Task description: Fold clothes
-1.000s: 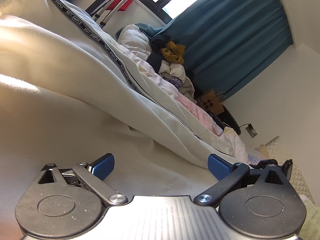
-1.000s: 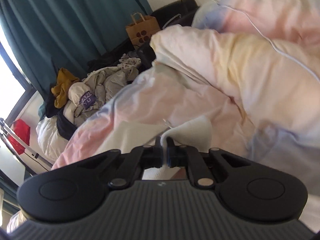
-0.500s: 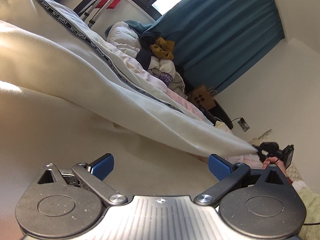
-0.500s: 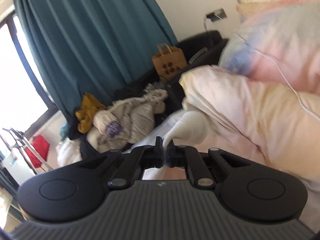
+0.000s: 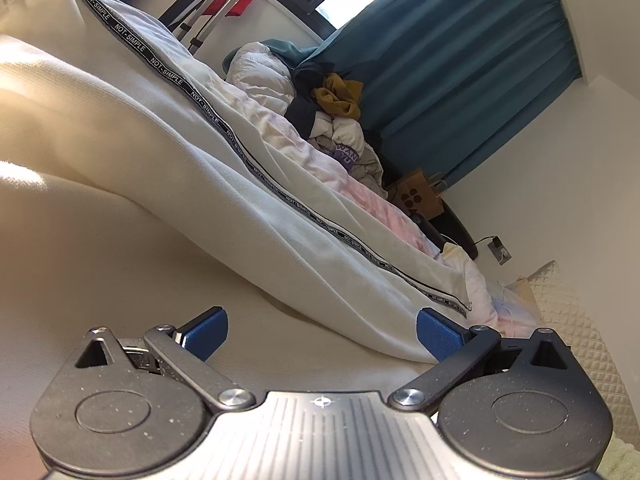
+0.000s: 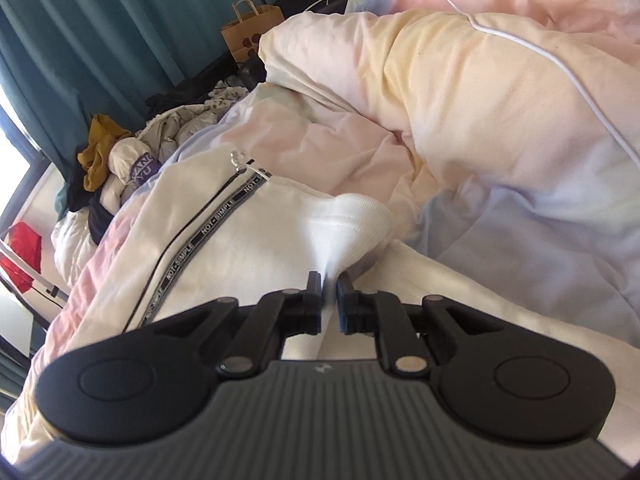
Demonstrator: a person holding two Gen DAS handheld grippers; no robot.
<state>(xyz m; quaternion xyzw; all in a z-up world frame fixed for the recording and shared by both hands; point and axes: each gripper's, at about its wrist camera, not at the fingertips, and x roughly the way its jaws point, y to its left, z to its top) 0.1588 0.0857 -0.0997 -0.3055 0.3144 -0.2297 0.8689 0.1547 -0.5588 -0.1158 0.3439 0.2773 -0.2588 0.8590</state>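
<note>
A white garment (image 5: pixel 248 200) with a black "NOT-SIMPLE" tape stripe lies stretched across the bed. It also shows in the right wrist view (image 6: pixel 248 232). My left gripper (image 5: pixel 320 334) is open and empty, low over the cream fabric, with blue pads (image 5: pixel 438 338) just in front of the garment's folded edge. My right gripper (image 6: pixel 330 288) is shut on the garment's ribbed white cuff (image 6: pixel 352 224), which bunches up between the jaws.
A pastel pink, yellow and blue duvet (image 6: pixel 460 92) with a white cable on it lies beyond the garment. A pile of clothes (image 5: pixel 328 112), a brown paper bag (image 6: pixel 248 36), teal curtains (image 5: pixel 460 64) and a drying rack stand behind the bed.
My right gripper, still shut on the cuff, has come down from a raised position, and the garment end now lies low on the bed. The left gripper stays open and nearly still.
</note>
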